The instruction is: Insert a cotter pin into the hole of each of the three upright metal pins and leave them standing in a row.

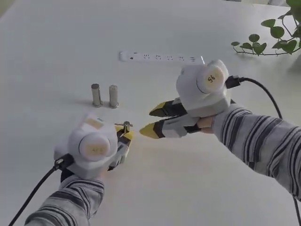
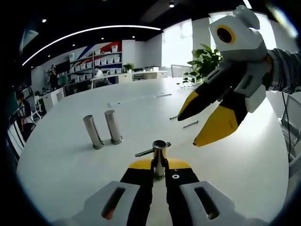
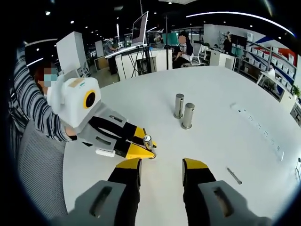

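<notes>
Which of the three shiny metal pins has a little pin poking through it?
The metal pin gripped in the left tool: a cotter pin crosses its top. The two pins standing together on the table have none.

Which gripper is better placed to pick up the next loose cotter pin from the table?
Right. The right gripper is open and empty, with a loose cotter pin lying on the table beside it. The left gripper is shut on a metal pin.

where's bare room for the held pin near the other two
Bare table on both sides of the two standing pins, and behind them to the power strip. Crowded between the left gripper, holding the third pin, and right gripper.
</notes>
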Motion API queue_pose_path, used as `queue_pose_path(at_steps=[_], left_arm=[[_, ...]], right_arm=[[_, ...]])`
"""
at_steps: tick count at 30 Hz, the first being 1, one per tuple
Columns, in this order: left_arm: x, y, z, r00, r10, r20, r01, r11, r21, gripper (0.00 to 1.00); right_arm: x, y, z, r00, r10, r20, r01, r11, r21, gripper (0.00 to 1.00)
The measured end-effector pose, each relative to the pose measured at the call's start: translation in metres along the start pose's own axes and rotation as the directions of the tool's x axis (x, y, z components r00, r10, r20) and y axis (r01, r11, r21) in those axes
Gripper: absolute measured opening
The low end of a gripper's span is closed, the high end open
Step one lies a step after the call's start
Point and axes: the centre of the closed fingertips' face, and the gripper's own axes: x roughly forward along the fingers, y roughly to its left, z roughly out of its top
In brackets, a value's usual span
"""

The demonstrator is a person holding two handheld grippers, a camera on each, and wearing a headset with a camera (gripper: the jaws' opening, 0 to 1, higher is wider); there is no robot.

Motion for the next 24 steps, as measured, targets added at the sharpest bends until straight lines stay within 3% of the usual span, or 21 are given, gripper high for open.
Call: queue_pose_path(at_steps=[11, 24], left_arm=[[0.002, 0.004, 0.001, 1.0000, 0.006, -0.003, -0.006, 1.000, -0.006, 0.05], [-0.003, 0.036, 0.006, 0.9983, 0.059, 0.000, -0.059, 0.998, -0.011, 0.05]], right_arm=[[-0.011, -0.002, -0.005, 0.9991, -0.037, 0.019, 0.035, 0.997, 0.067, 0.44], [-0.008, -0.005, -0.009, 0.9987, -0.046, 0.020, 0.044, 0.993, 0.108, 0.48]])
